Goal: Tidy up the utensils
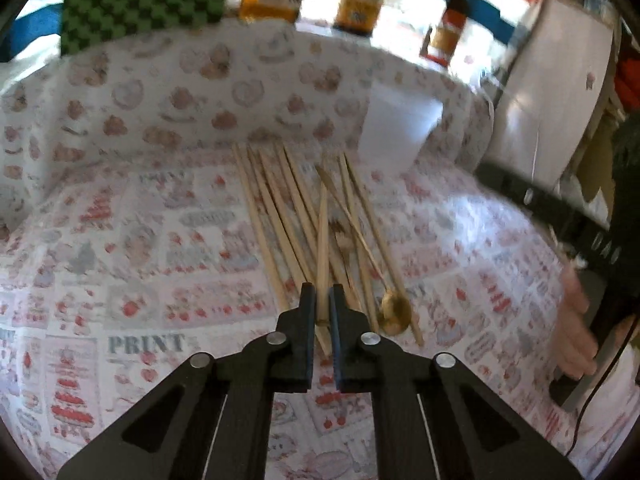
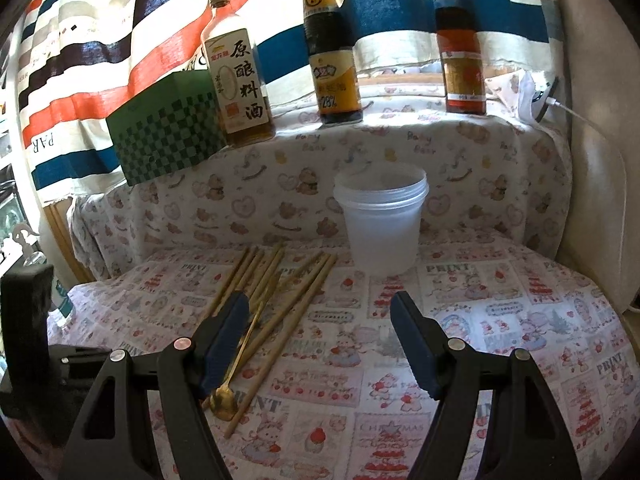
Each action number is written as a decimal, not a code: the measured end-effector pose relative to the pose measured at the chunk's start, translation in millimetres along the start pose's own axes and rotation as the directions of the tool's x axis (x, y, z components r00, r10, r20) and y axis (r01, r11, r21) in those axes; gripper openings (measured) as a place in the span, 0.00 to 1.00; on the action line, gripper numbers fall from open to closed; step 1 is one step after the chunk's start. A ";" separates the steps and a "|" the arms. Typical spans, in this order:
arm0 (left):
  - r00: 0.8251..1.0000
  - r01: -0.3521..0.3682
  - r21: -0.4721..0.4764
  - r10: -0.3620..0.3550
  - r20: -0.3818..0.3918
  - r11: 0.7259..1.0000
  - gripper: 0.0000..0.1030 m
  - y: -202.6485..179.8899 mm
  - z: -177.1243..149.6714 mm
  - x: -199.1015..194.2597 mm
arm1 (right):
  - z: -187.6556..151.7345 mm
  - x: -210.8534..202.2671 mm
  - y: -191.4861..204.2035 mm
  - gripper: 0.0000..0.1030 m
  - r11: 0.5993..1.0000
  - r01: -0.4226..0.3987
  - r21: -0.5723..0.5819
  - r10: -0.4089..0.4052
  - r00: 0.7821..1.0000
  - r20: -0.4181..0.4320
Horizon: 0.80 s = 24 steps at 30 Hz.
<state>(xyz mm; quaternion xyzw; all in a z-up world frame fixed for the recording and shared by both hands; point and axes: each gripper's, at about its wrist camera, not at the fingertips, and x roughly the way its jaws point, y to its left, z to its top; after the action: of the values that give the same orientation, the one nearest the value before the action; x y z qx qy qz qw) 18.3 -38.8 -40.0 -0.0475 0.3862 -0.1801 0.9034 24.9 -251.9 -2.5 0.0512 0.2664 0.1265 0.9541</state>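
Cloth reads "PRINT"; left tool seemingly grips a chopstick.

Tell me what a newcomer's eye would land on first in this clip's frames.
Probably the loose pile of wooden chopsticks on the printed tablecloth, with a gold spoon lying among them. The left gripper is shut on one chopstick, and a translucent plastic tub stands empty behind the pile.

Daylight floods in from ahead of me, glaring behind the bottles; my left view smears with blur, edges bowed dark.
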 end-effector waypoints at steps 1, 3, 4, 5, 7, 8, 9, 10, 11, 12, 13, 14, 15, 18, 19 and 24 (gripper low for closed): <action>0.999 -0.008 -0.003 0.008 0.031 1.000 0.06 0.8 1.2 -4.9 | -0.5 0.4 0.6 0.73 1.000 -0.003 -0.002 0.003 1.000 -0.003; 0.993 -0.030 -0.008 0.031 0.116 1.000 0.06 3.6 4.8 -21.1 | -1.8 1.2 2.5 0.73 1.000 -0.007 -0.009 0.007 1.000 -0.009; 0.988 -0.020 -0.017 0.023 0.153 1.000 0.06 6.3 6.7 -29.0 | -2.6 1.7 3.3 0.73 1.000 -0.010 -0.013 0.009 1.000 -0.013; 0.983 0.000 -0.037 0.007 0.185 0.999 0.06 10.7 8.0 -36.7 | -3.4 2.6 4.8 0.73 1.000 -0.016 -0.017 0.016 1.000 -0.020; 0.970 0.022 -0.073 -0.004 0.243 0.997 0.06 19.4 11.5 -50.0 | -5.3 4.2 7.2 0.73 0.999 -0.030 -0.025 0.030 0.999 -0.032; 0.962 0.020 -0.079 0.002 0.273 0.997 0.06 22.1 12.3 -56.8 | -5.9 5.2 8.6 0.72 0.999 -0.038 -0.029 0.037 0.999 -0.039; 0.950 0.004 -0.080 0.021 0.312 0.997 0.06 23.8 12.8 -64.5 | -7.2 6.4 10.4 0.70 0.998 -0.049 -0.035 0.047 0.998 -0.049; 0.938 -0.016 -0.077 0.042 0.344 0.997 0.06 23.2 13.8 -70.0 | -8.8 8.1 13.0 0.67 0.997 -0.062 -0.045 0.059 0.996 -0.063; 0.922 -0.037 -0.074 0.062 0.381 0.997 0.06 23.2 14.1 -77.6 | -10.3 9.6 15.4 0.66 0.996 -0.072 -0.053 0.068 0.995 -0.074; 0.912 -0.044 -0.075 0.071 0.405 0.996 0.06 23.3 14.0 -83.3 | -12.3 11.5 18.5 0.62 0.994 -0.084 -0.064 0.078 0.993 -0.089; 0.902 -0.048 -0.083 0.078 0.424 0.995 0.06 24.9 15.1 -88.5 | -14.7 13.5 22.2 0.58 0.992 -0.098 -0.075 0.090 0.990 -0.105; 0.897 -0.047 -0.093 0.083 0.435 0.995 0.06 26.9 16.6 -92.1 | -16.9 15.2 25.7 0.55 0.990 -0.110 -0.085 0.100 0.988 -0.120; 0.893 -0.042 -0.103 0.083 0.443 0.994 0.06 29.2 18.1 -94.8 | -19.8 17.8 30.3 0.51 0.987 -0.129 -0.099 0.114 0.983 -0.142; 0.875 -0.060 -0.100 0.101 0.474 0.993 0.06 29.9 18.0 -101.1 | -28.4 26.0 42.0 0.44 0.977 -0.169 -0.128 0.141 0.969 -0.203; 0.873 -0.056 -0.067 0.082 0.481 0.996 0.06 28.2 19.1 -102.1 | -31.4 29.6 45.2 0.40 0.975 -0.179 -0.135 0.146 0.963 -0.226; 0.861 -0.123 -0.029 0.121 0.494 0.992 0.06 16.1 16.4 -102.1 | -46.2 38.4 65.4 0.37 0.953 -0.220 -0.210 0.145 0.936 -0.321</action>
<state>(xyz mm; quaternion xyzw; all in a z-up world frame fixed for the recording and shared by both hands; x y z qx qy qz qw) -30.4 12.2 37.3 -0.0658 0.1442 -0.1050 0.9818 18.6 -177.2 -50.1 -0.0613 0.3855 0.2530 0.8852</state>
